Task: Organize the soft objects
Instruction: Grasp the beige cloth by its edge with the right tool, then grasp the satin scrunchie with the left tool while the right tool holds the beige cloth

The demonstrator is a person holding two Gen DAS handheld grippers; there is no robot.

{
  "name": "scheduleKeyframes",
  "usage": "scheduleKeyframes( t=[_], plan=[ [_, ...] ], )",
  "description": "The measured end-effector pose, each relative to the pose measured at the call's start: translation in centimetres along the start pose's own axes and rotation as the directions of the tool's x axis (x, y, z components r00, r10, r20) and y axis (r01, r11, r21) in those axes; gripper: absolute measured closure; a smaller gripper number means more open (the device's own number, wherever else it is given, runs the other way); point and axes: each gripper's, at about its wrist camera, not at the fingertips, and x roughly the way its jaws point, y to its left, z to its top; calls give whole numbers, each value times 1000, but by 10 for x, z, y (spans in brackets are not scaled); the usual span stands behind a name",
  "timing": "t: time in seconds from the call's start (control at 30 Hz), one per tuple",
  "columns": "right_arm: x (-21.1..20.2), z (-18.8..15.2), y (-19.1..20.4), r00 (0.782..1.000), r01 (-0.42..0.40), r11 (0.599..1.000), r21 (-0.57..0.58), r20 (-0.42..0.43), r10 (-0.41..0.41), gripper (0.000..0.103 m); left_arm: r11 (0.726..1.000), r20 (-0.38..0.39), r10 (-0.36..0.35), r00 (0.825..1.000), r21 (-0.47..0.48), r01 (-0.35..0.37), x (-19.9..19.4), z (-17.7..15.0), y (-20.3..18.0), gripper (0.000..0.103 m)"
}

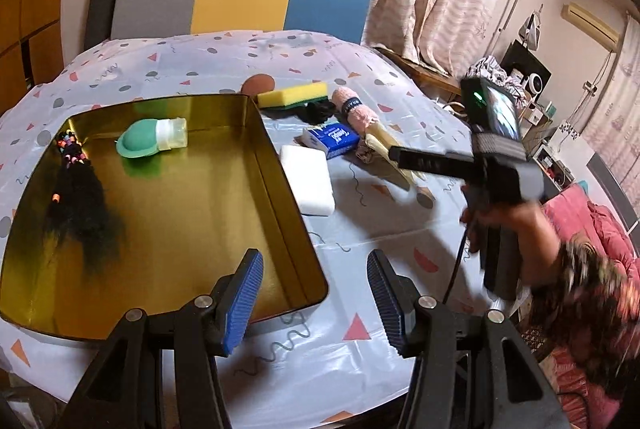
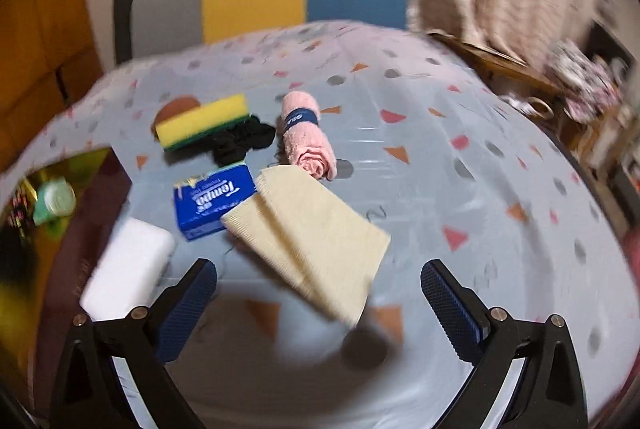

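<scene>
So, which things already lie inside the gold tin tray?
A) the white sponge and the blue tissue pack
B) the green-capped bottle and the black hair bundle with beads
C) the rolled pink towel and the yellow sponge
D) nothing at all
B: the left wrist view shows the green-capped bottle and the black hair bundle inside the gold tin tray, while the other soft items lie outside it on the tablecloth.

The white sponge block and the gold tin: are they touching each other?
Cannot tell. In the left wrist view the white sponge block lies right beside the gold tin wall, with no clear gap or contact; the right wrist view is blurred.
</scene>
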Motion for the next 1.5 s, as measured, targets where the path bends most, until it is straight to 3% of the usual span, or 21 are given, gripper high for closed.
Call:
scheduleKeyframes(
  t=[0.17, 0.27, 0.33, 0.4, 0.47, 0.6, 0.7, 0.83, 1.03, 1.27, 1.5],
  plan=[
    [32, 12, 3, 995, -41, 987, -152, -94, 27, 0, 1000, -27, 2, 1000, 14, -1, 6, -2, -12, 48],
    [49, 12, 1, 992, -59, 983, -172, -119, 39, 2, 999, -30, 18, 999, 39, -17, 7, -2, -19, 48],
    [56, 11, -5, 990, -91, 984, -151, -117, 74, 13, 999, -32, 25, 999, 44, -24, 9, -1, -21, 48],
    [61, 9, -10, 986, -121, 985, -125, -127, 105, 35, 999, -38, 30, 999, 46, -28, 12, 0, -24, 48],
    [61, 7, -14, 985, -132, 986, -106, -125, 118, 42, 998, -43, 33, 999, 47, -31, 16, 3, -26, 48],
    [51, 17, -20, 981, -157, 984, -83, -127, 146, 68, 998, -32, 33, 999, 53, -32, 20, 10, -34, 48],
    [41, 21, -32, 977, -178, 983, -48, -127, 171, 78, 997, -26, 31, 999, 66, -30, 26, 18, -43, 48],
    [32, 17, -54, 972, -199, 979, 38, -123, 202, 83, 996, -33, 46, 998, 78, -43, 39, 29, -53, 48],
    [28, 19, -85, 945, -286, 927, 242, -86, 314, 87, 996, -75, 47, 996, 84, -40, 65, 44, -72, 48],
    [32, 19, -94, 942, -271, 906, 326, -106, 319, 87, 998, -151, 46, 988, 38, -40, 110, 70, -92, 48],
    [26, 22, -104, 964, -210, 924, 318, -90, 250, 94, 996, -168, 84, 982, 27, -80, 157, 99, -106, 48]
  ],
)
